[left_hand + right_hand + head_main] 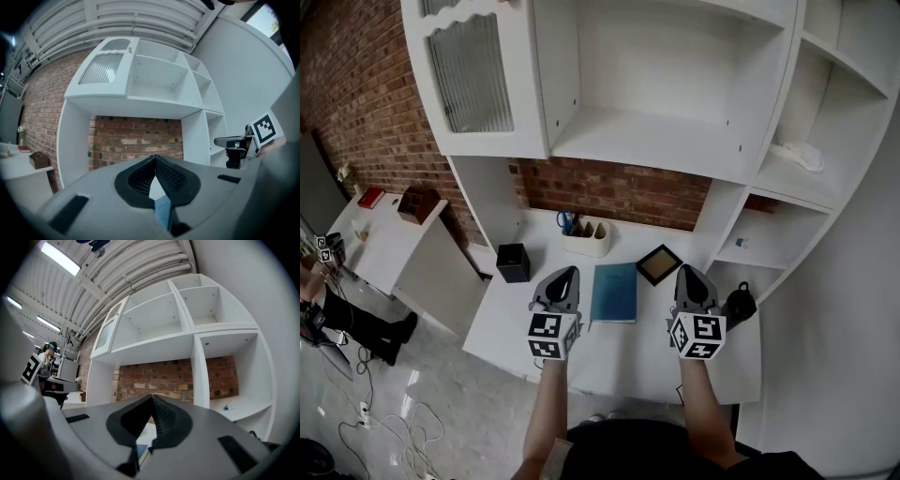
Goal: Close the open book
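Note:
A teal book (614, 292) lies shut and flat on the white desk (628, 361), between my two grippers. My left gripper (566, 275) hovers just left of the book, its jaws shut with nothing between them. My right gripper (690, 274) hovers to the book's right, also shut and empty. In the left gripper view the fingertips meet at the gripper (155, 158), and a sliver of the book (162, 213) shows below them. The right gripper view shows the same closed tips of the gripper (152, 397) above a corner of the book (142, 453).
A black box (513, 262) stands at the desk's back left and a white pen holder (586, 237) against the brick wall. A small framed picture (658, 264) lies behind the book. A black object (738, 305) sits right of my right gripper. White shelves (656, 141) overhang the desk.

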`<state>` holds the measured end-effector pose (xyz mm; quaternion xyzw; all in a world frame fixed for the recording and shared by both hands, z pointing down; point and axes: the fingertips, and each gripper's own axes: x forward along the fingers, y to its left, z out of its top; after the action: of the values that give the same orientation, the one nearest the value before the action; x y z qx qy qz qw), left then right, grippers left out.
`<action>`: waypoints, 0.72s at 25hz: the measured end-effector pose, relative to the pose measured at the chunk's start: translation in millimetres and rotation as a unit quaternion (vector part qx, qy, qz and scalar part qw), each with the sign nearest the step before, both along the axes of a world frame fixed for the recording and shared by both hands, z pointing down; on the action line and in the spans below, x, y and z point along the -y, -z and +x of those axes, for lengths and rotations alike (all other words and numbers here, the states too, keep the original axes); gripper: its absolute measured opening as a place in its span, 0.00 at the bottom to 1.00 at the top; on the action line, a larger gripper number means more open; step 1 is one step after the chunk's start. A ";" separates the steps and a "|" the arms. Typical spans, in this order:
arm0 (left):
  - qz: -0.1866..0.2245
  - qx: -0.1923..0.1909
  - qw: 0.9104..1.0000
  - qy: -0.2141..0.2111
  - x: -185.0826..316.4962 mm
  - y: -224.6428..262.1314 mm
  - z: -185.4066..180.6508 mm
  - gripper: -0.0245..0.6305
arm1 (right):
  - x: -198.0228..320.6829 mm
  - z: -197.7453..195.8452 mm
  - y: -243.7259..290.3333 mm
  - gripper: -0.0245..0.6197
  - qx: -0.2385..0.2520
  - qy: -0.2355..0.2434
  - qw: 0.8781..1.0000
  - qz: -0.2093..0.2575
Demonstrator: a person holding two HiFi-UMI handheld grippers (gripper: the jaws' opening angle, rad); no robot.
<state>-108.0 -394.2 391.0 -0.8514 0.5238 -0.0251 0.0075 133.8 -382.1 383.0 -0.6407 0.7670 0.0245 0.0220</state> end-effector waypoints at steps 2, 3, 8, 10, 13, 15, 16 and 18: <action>0.000 0.000 1.000 0.001 0.6 0.3 -0.9 0.05 | 0.6 -1.7 -0.2 0.04 -0.001 0.002 1.000 -0.001; 0.000 0.000 1.000 0.002 0.7 0.3 -1.4 0.05 | 1.0 -2.5 -0.6 0.03 0.000 0.002 1.000 -0.003; -0.007 -0.001 1.000 0.003 1.0 -5.6 -4.7 0.05 | 2.6 -4.8 -4.0 0.04 0.002 0.004 1.000 -0.009; -0.009 0.002 1.000 0.005 1.3 -7.8 -6.2 0.05 | 3.7 -5.8 -5.6 0.04 0.003 0.005 1.000 -0.011; -0.011 0.010 1.000 0.004 1.0 -9.0 -7.0 0.05 | 5.1 -7.9 -7.0 0.04 0.005 0.006 1.000 -0.014; -0.012 0.010 1.000 0.004 0.5 -10.1 -7.4 0.05 | 5.6 -8.5 -7.5 0.04 0.006 0.005 1.000 -0.016; -0.013 0.010 1.000 0.004 0.5 -10.7 -7.9 0.05 | 5.8 -9.0 -7.8 0.04 0.006 0.006 1.000 -0.017; -0.015 0.008 1.000 0.006 1.0 -11.6 -9.3 0.05 | 6.0 -10.0 -9.1 0.03 0.007 0.006 1.000 -0.019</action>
<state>-117.3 -395.3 402.6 -0.8482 0.5283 -0.0394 -0.0010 123.7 -388.1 392.2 -0.6363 0.7713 0.0055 0.0149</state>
